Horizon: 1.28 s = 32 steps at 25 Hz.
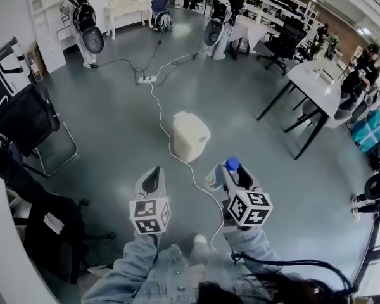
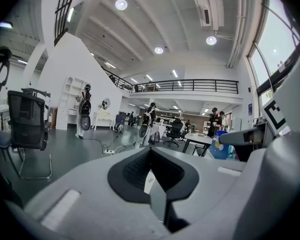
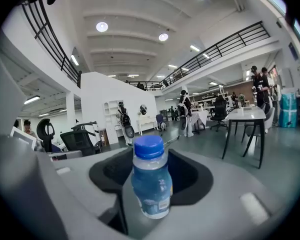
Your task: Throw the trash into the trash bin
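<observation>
A cream trash bin (image 1: pixel 190 135) with its lid on stands on the grey floor a short way ahead of both grippers. My right gripper (image 1: pixel 232 173) is shut on a small plastic bottle (image 3: pixel 150 183) with a blue cap (image 1: pixel 232 164). The bottle stands upright between the jaws, held by its lower body. My left gripper (image 1: pixel 153 182) hangs level beside it on the left, shut with nothing in it; in the left gripper view its dark pads (image 2: pixel 135 171) meet. The bottle (image 2: pixel 220 147) also shows at that view's right edge.
A white cable (image 1: pixel 166 135) runs across the floor past the bin's left side to a power strip (image 1: pixel 147 79). Black chairs (image 1: pixel 25 122) stand at the left, a table (image 1: pixel 316 87) and seated people at the right. More people stand far back.
</observation>
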Tool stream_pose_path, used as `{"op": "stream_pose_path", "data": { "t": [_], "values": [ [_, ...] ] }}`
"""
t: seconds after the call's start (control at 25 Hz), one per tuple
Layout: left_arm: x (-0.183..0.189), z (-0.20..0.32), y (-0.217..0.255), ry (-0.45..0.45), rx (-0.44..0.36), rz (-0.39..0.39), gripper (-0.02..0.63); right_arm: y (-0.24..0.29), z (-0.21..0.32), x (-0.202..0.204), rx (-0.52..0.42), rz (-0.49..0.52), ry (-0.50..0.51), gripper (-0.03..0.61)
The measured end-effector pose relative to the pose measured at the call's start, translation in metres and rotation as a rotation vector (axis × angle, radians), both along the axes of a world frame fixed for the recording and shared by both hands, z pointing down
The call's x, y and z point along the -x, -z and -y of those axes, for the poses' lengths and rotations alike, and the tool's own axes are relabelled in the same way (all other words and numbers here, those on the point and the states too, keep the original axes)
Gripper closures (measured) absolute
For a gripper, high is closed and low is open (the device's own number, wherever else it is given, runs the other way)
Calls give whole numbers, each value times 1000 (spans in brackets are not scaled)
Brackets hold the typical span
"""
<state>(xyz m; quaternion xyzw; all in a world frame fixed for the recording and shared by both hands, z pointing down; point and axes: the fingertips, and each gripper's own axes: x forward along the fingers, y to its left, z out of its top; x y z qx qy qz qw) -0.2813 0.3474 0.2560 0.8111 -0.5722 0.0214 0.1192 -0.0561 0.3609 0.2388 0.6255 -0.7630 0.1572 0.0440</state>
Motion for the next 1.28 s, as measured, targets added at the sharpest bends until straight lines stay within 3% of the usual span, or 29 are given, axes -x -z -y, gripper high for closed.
{"op": "stream_pose_path", "data": {
  "t": [0.48,0.92,1.28],
  "values": [
    [-31,48,-10,4,26,30,604,-14,50,-32,19,34,-4,354],
    [-114,140,0,-6,-2,66,604,-11,144,-108,2,61,26,354],
    [-160,193,5,17,-11,101,604,-14,205,-158,-3,100,41,354]
  ]
}}
